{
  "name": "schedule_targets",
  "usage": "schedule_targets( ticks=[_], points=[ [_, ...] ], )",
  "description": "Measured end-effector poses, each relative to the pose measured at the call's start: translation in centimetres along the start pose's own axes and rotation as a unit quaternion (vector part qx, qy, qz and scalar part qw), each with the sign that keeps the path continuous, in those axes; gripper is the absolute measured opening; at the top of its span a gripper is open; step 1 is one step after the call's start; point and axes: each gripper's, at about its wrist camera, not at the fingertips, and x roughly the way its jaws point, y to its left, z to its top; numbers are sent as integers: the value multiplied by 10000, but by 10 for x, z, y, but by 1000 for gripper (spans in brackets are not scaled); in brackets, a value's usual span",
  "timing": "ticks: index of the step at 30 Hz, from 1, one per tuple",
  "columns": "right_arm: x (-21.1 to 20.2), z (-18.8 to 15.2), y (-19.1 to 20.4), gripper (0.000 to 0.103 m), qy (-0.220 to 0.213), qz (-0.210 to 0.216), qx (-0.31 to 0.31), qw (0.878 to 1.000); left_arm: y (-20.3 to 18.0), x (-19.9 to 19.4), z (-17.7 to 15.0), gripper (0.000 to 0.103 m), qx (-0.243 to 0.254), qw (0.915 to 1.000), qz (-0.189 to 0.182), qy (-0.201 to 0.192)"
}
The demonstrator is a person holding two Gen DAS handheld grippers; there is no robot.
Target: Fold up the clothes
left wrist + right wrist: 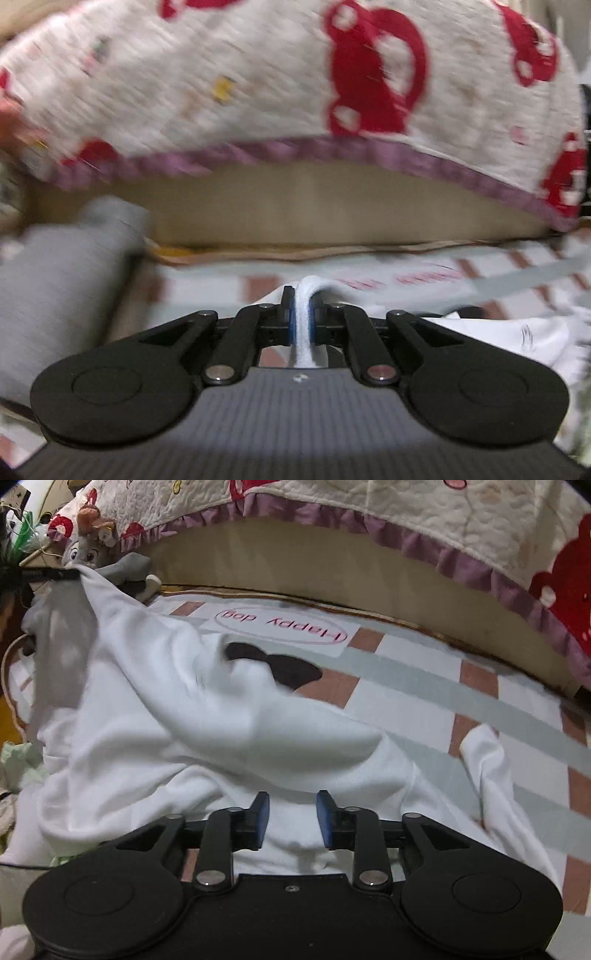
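Fingers on the left gripper (pixel 303 314) are squeezed tight on a fold of the white shirt (pixel 207 738), and the cloth pokes up between the 2 blue pads. From the right wrist view you can see that same corner pulled up high at the far left, next to a grey stuffed toy (pixel 110 565), while most of the shirt lies bunched just past the fingers of the right gripper (pixel 291 819). Those 2 fingers stand apart with nothing pinched; white cloth lies under them and between them. Past the shirt is the checked bed sheet (pixel 424 686) with pink writing on it, and a quilt with red shapes (pixel 480 535) hangs further back. To fold well, I think the left side should keep its tight hold and carry the corner across smoothly, not yank it. The right fingers look ready to grab a new edge, maybe the sleeve (pixel 484 760) off to their right, so the shirt ends up flat and not lumpy.
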Motion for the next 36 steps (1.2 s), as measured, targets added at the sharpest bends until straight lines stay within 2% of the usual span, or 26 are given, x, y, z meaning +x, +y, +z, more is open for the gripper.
schedule_targets(
  ticks=[2, 4, 6, 8, 9, 10, 11, 13, 16, 18, 20, 21, 23, 25, 27, 28, 30, 32, 34, 35, 36],
  points=[
    [5, 12, 0, 33, 14, -81, -83, 9999, 22, -2, 11, 6, -25, 9993, 314, -186],
    [9, 27, 0, 33, 15, -147, -164, 9998, 51, -2, 25, 6, -265, 9964, 645, -490],
    [12, 47, 0, 33, 0, -205, -240, 9995, 75, -4, 37, 6, -514, 9866, 1165, -1017],
    [13, 67, -1, 34, -150, -307, -149, 9993, 98, -2, 38, 6, -920, 9726, 1490, -1527],
    [14, 77, -1, 36, -224, -324, -44, 9992, 106, 9, 34, 6, -1037, 9714, 1535, -1484],
    [18, 83, -4, 43, -271, -262, 181, 9991, 114, 21, 29, 6, -1142, 9722, 1539, -1342],
    [23, 88, -7, 47, -314, -196, 407, 9985, 122, 38, 16, 7, -1233, 9771, 1432, -973],
    [41, 92, -10, 47, -292, 18, 858, 9959, 129, 60, -15, 7, -1496, 9793, 1263, -513],
    [76, 88, -5, 51, -167, 205, 1320, 9909, 128, 74, -66, 7, -1780, 9766, 1167, -323],
    [100, 88, 2, 51, -29, 103, 1390, 9902, 128, 82, -98, 6, -1965, 9739, 1116, -217],
    [112, 91, 7, 51, 58, -22, 1347, 9909, 127, 79, -116, 7, -2061, 9713, 1175, -202],
    [116, 94, 9, 52, 91, -39, 1317, 9912, 127, 78, -117, 7, -1879, 9737, 1288, -104],
    [124, 99, 14, 54, 153, -72, 1259, 9919, 128, 68, -114, 7, -1451, 9751, 1667, -160],
    [127, 104, 16, 57, 123, -61, 1213, 9925, 150, 55, -110, 7, -1720, 9675, 1818, -363],
    [133, 109, 16, 59, 107, 10, 1297, 9915, 173, 44, -111, 8, -2318, 9585, 1575, -526],
    [137, 110, 15, 63, 112, 51, 1429, 9897, 176, 43, -111, 8, -2367, 9587, 1497, -497],
    [148, 111, 12, 69, 202, 211, 1756, 9840, 170, 45, -111, 9, -2086, 9657, 1515, -328],
    [163, 108, 8, 70, 419, 392, 2051, 9771, 160, 50, -111, 13, -1783, 9716, 1553, -106],
    [174, 103, 7, 70, 490, 346, 2226, 9731, 157, 48, -114, 24, -1883, 9720, 1407, 28],
    [180, 99, 8, 70, 496, 347, 2304, 9712, 157, 44, -116, 30, -2098, 9701, 1219, 48],
    [180, 97, 12, 68, 399, 417, 2268, 9722, 158, 42, -117, 30, -2330, 9673, 1004, 68]
  ],
)
